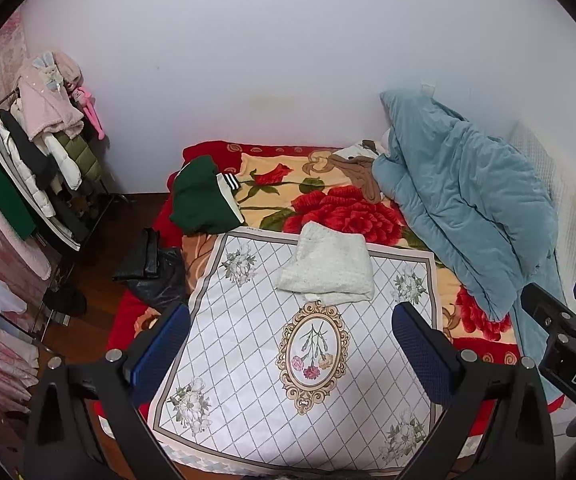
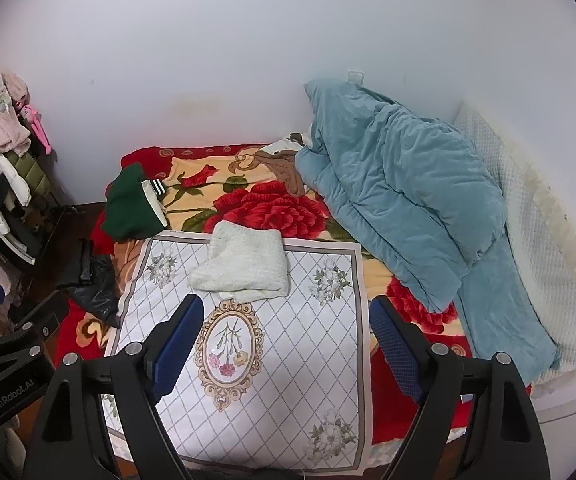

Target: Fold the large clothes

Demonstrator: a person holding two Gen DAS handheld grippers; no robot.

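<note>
A folded white fuzzy garment [image 1: 330, 266] [image 2: 243, 262] lies at the far edge of a white diamond-patterned cloth [image 1: 247, 360] [image 2: 308, 360] spread over the bed. A dark green garment with white stripes [image 1: 203, 196] [image 2: 133, 206] sits crumpled at the bed's far left. My left gripper [image 1: 290, 340] hangs open above the patterned cloth, nothing between its blue pads. My right gripper [image 2: 285, 332] is also open and empty, above the cloth just short of the white garment. Each gripper shows at the edge of the other's view.
A red rose blanket [image 1: 344, 208] covers the bed. A blue quilt [image 1: 464, 204] [image 2: 400, 200] is heaped along the right, a brown garment [image 2: 283, 172] by its far end. A rack of hanging clothes [image 1: 27, 168] stands left. Black bags [image 1: 151, 268] lie on the floor beside the bed.
</note>
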